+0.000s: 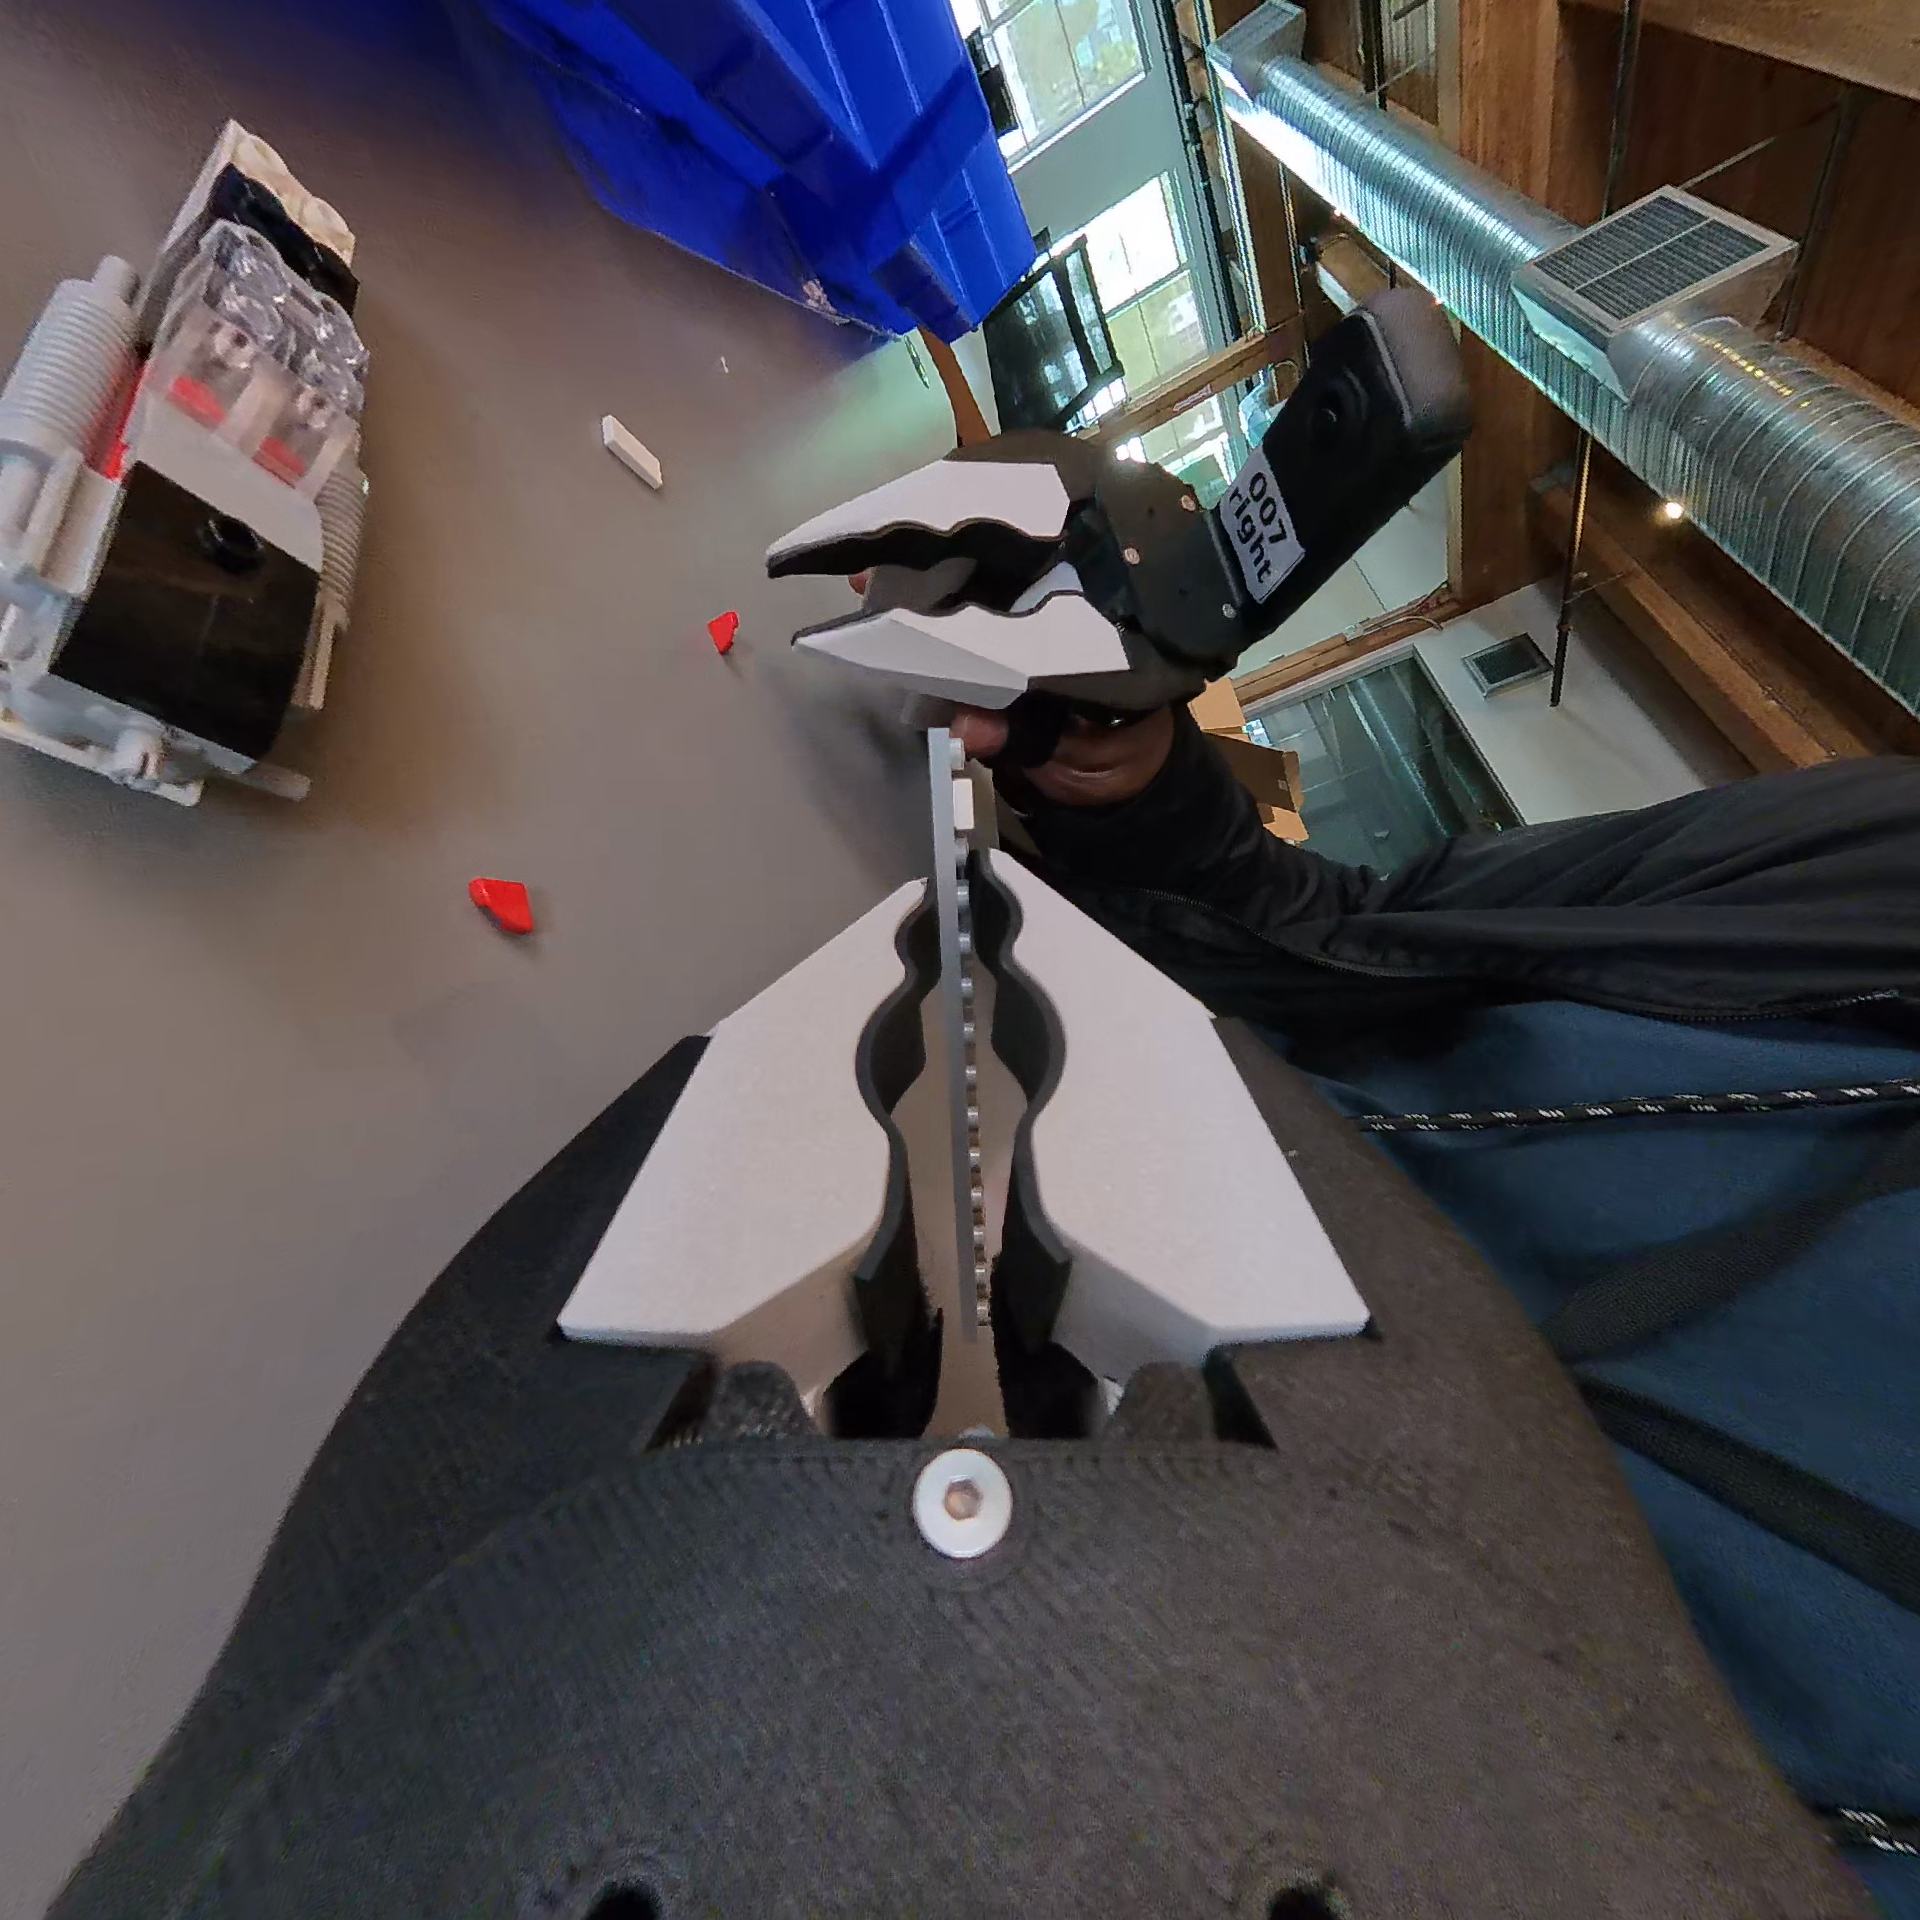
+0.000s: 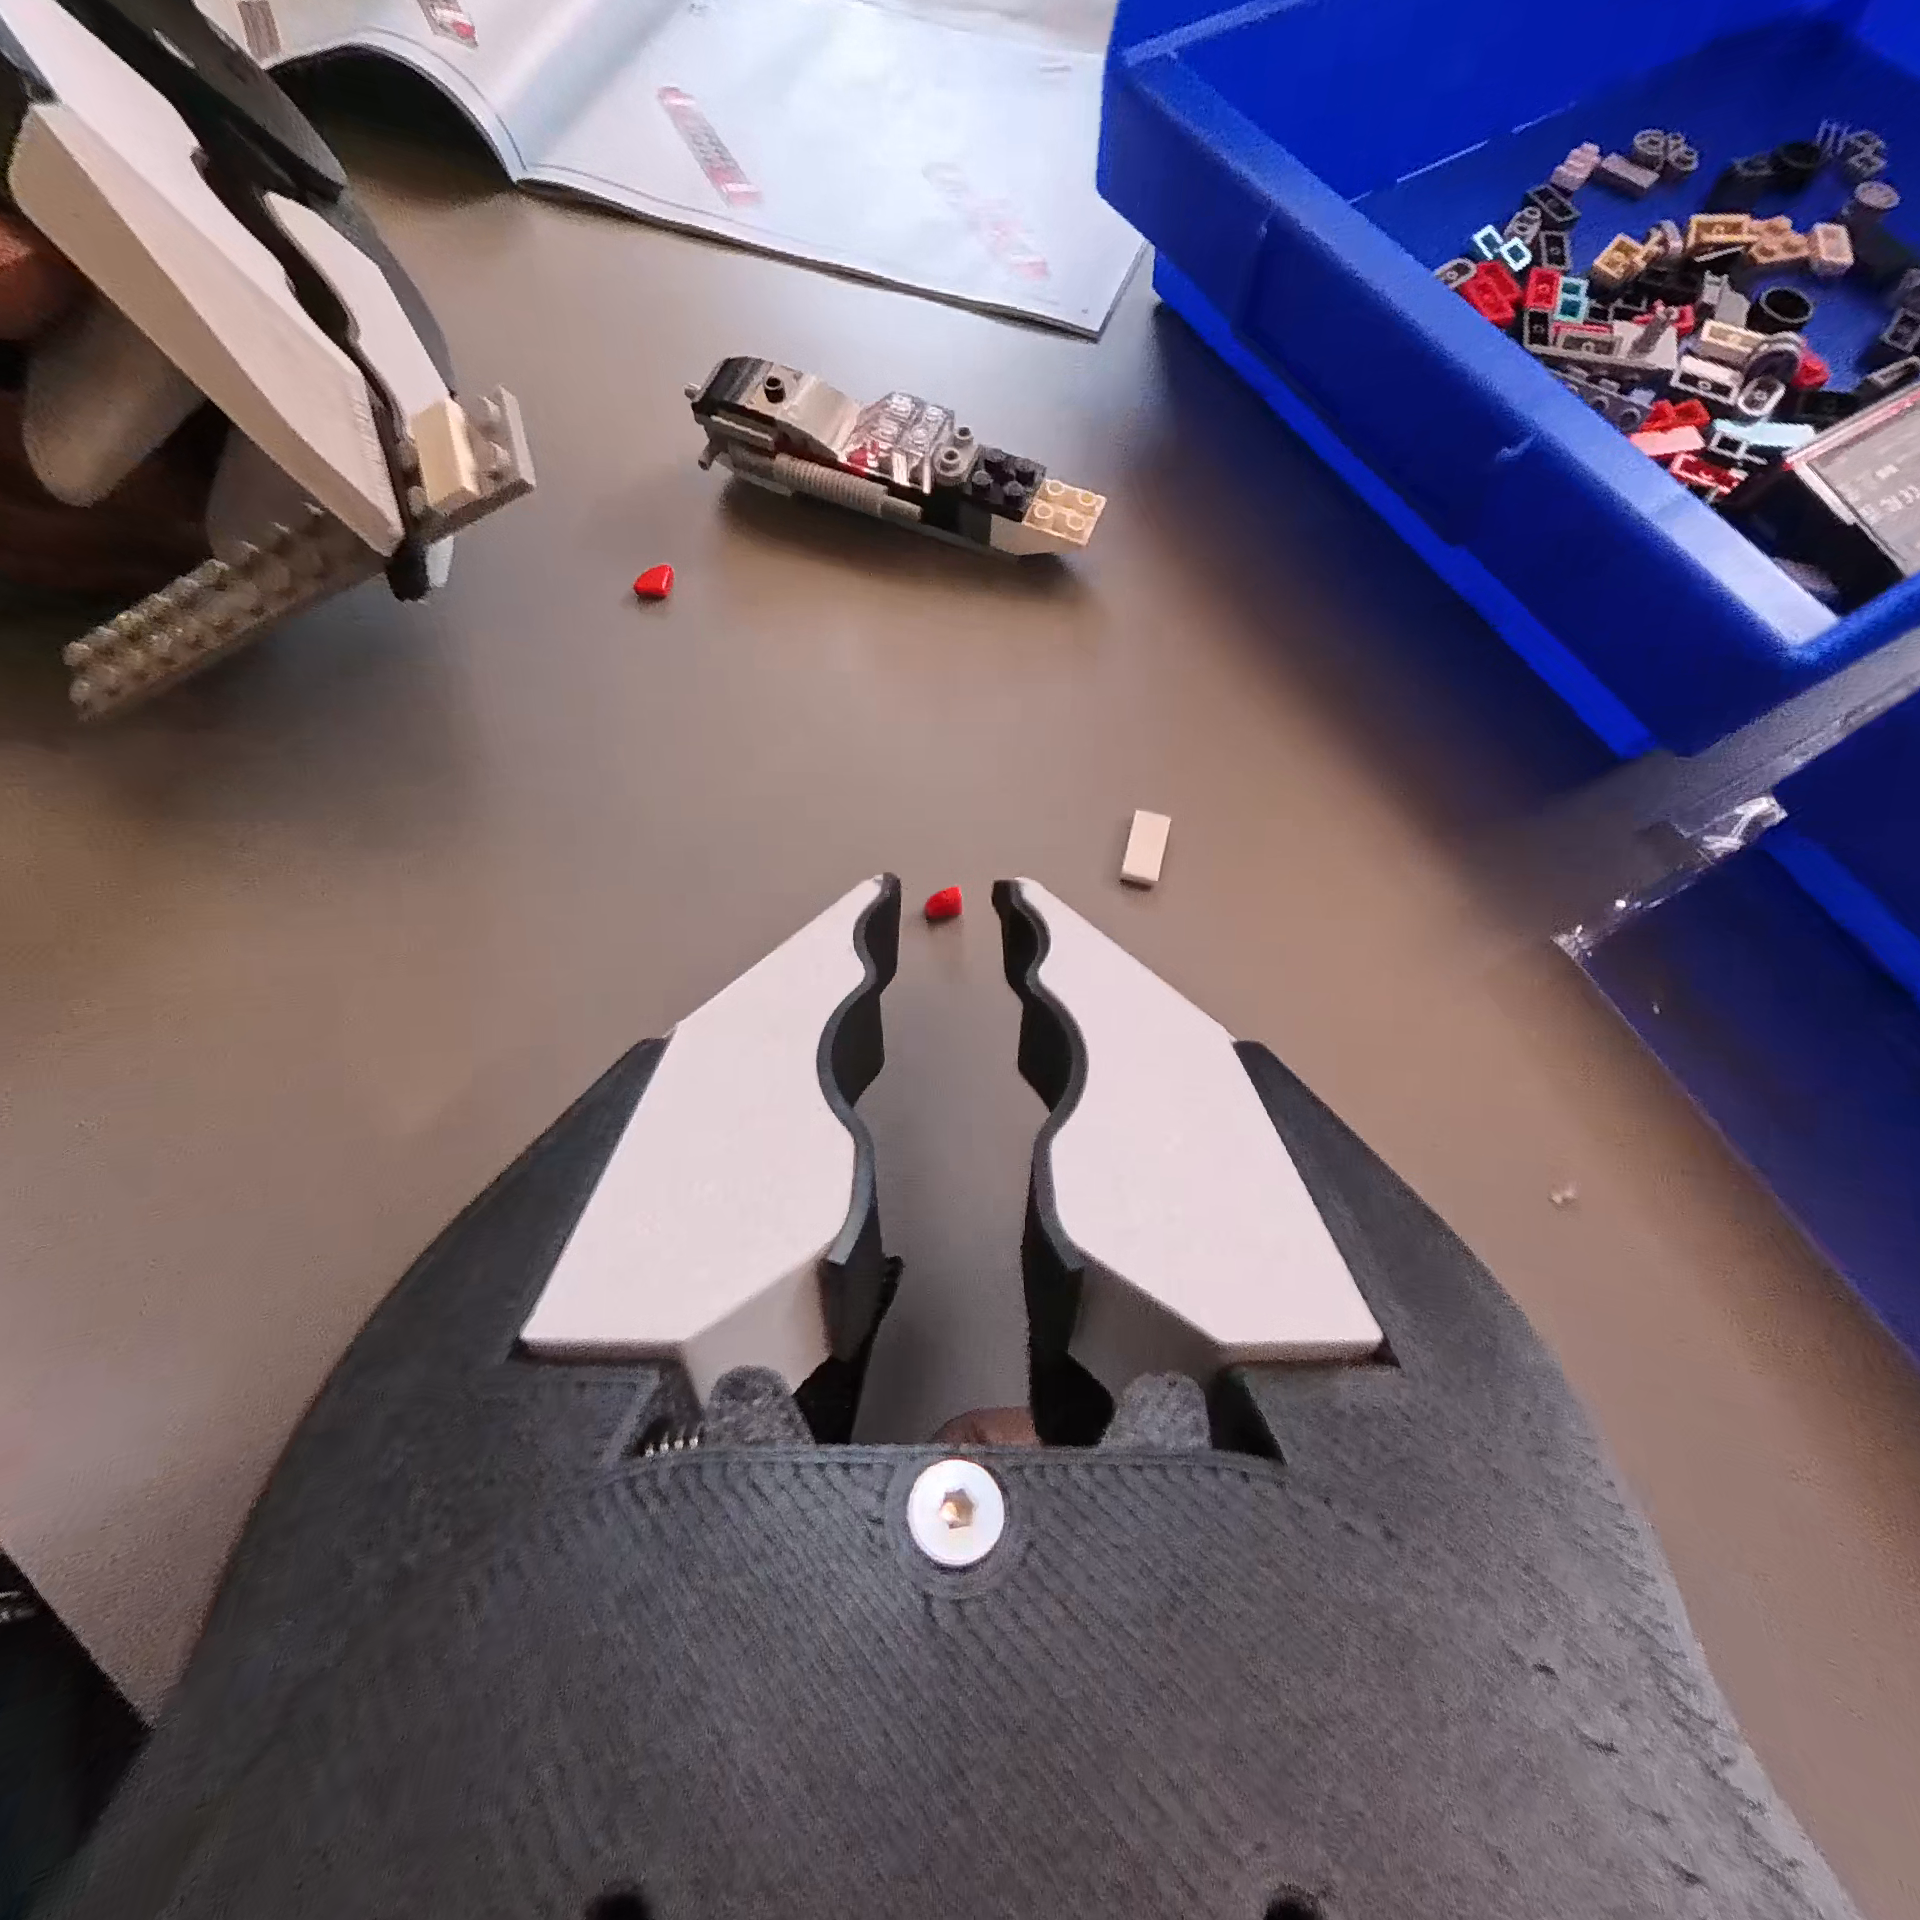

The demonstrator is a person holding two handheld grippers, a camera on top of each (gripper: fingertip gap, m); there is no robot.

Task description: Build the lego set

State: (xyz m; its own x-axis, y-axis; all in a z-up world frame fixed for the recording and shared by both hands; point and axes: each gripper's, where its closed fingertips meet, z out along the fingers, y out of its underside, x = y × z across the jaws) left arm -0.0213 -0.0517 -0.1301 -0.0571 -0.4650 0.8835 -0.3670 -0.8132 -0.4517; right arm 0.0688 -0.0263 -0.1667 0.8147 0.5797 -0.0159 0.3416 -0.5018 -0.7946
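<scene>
My left gripper (image 1: 961,896) is shut on a long grey studded plate (image 1: 954,966), seen edge-on, with a small white tile (image 1: 962,802) on its far end. In the right wrist view it (image 2: 410,551) holds the plate (image 2: 208,623) tilted at the upper left. My right gripper (image 2: 943,889) is open. A small red piece (image 2: 943,906) lies on the table in line with the gap between its fingertips. It also shows in the left wrist view (image 1: 800,597), just right of that red piece (image 1: 724,631). The partly built grey, black and clear model (image 2: 894,457) lies further back.
A second red piece (image 2: 655,580) and a loose white tile (image 2: 1146,847) lie on the grey table. A blue bin (image 2: 1455,416) with several loose bricks (image 2: 1683,301) stands at the right. An open instruction booklet (image 2: 831,135) lies at the back. The gap from one gripper's tips to the other's is roughly 10 cm.
</scene>
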